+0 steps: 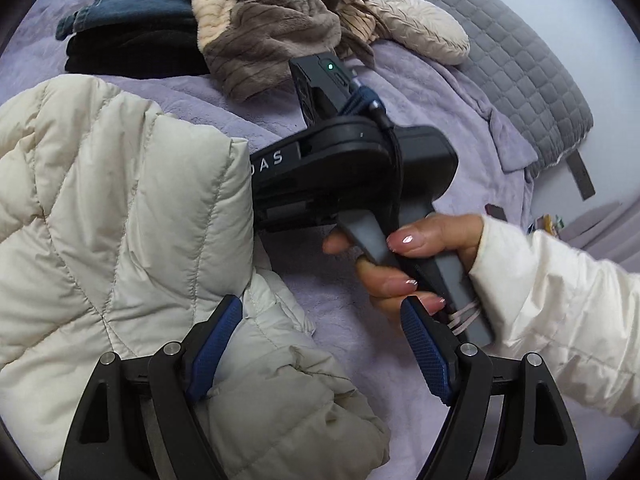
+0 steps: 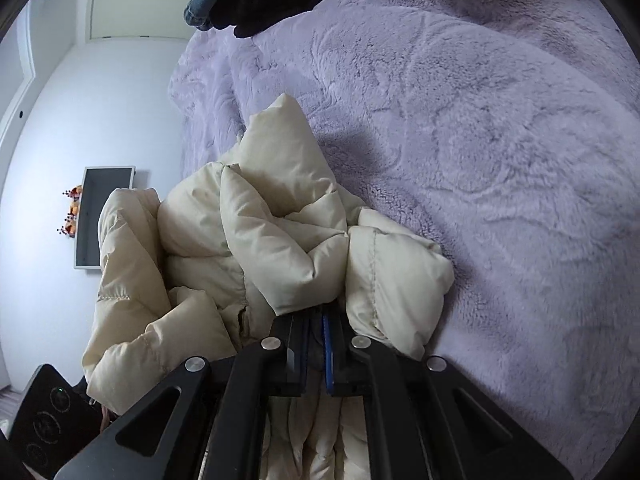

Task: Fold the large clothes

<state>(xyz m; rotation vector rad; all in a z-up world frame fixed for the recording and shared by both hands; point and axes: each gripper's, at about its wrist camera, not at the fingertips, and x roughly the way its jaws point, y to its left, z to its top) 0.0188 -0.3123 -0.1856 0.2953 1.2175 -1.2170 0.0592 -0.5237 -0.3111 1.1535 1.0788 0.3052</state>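
Cream puffer jacket [image 1: 120, 216] lay bunched on the lilac blanket [image 1: 440, 92], not flat, no clean fold lines yet. Right gripper [image 2: 316, 332] had its jaws pressed together, pinching a fold of the jacket, quilted fabric puffing out on both sides of the tips. Left gripper [image 1: 320, 340] had its jaws spread wide, nothing between the pads; the left pad [image 1: 216, 344] was over the jacket's edge, contact unclear, the right one over bare blanket. From the left wrist, the person's right hand [image 1: 404, 260] squeezed the right tool's handle, just beside the jacket.

At the far end of the bed: dark folded clothes [image 1: 132, 32], stacked, looked done. A brown and beige plush pile [image 1: 280, 28] beside them was still crumpled, looked unfolded.

Judgement: early on this jacket. It looked gathered rather than folded. Spreading, sleeves in and halving all left, plus the plush pile.
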